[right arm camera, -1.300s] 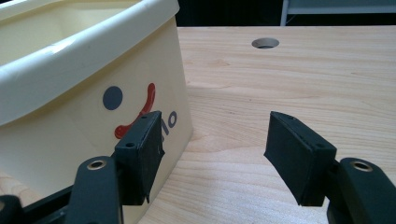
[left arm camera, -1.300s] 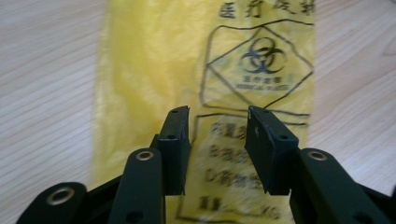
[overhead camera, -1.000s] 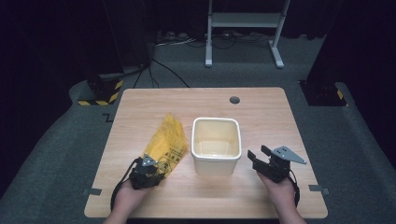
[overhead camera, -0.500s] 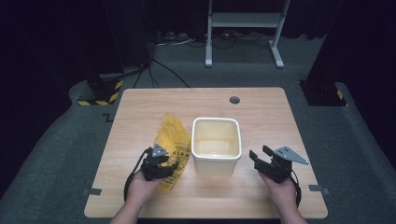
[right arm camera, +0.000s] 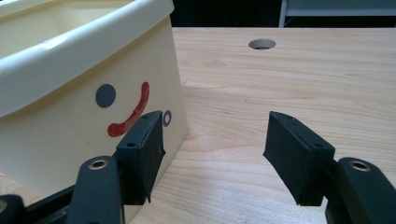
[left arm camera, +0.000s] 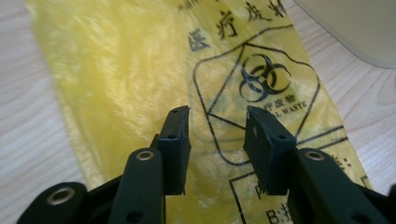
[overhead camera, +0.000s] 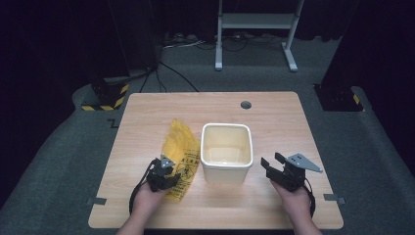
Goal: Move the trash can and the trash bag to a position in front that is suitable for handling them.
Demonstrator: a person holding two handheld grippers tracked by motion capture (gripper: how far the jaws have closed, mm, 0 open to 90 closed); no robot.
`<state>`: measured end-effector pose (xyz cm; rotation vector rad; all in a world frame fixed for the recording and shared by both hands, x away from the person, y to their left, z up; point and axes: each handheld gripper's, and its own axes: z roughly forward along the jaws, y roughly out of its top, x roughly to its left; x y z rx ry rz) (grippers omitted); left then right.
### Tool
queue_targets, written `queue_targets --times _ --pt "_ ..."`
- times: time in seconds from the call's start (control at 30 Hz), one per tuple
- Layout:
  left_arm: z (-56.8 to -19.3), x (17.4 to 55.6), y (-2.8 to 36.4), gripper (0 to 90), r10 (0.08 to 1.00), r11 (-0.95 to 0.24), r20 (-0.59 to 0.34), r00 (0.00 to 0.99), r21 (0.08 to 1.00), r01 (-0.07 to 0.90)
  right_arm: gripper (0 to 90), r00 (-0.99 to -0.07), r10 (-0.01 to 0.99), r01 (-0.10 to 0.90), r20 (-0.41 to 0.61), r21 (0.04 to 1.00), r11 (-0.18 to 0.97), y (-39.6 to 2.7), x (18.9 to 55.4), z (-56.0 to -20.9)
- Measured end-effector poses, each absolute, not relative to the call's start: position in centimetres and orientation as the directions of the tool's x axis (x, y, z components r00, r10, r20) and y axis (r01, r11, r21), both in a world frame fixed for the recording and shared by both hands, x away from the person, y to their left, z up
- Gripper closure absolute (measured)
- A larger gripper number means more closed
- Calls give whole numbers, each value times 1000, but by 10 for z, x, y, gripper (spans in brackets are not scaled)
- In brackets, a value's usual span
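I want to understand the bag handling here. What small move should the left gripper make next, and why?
Probably lower and close the left gripper on the yellow bag. Its jaws, which have just been closing, stand apart above the flat plastic and pinch nothing yet. The bag lies beside the cream bin, and the right gripper waits open by the bin.

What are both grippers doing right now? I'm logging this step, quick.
Left gripper: open over the yellow bag, jaws just been closing, nothing gripped.
Right gripper: open, empty, beside the cream bin.
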<state>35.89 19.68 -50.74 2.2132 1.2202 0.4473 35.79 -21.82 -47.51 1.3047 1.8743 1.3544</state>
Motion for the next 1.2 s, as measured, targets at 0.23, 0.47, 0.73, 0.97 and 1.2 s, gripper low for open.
queue_targets --times 0.23,0.47,0.73,0.97,1.2 --pt "-514 359 176 586 875 -355 -3 483 675 647 375 -434 891 418 132 906 69 -216 357 -476" --pt "-516 361 174 557 904 -309 -1 428 691 654 375 -437 890 420 133 905 71 -216 358 -477" --pt "-515 357 187 455 911 -286 -22 413 689 666 396 -441 888 417 128 905 77 -218 359 -476" --pt "-472 348 189 310 888 -272 -3 460 803 531 397 -440 890 406 117 910 81 -221 358 -474" --pt "-456 362 169 205 877 -272 19 479 842 465 396 -438 892 410 111 908 89 -220 360 -475"
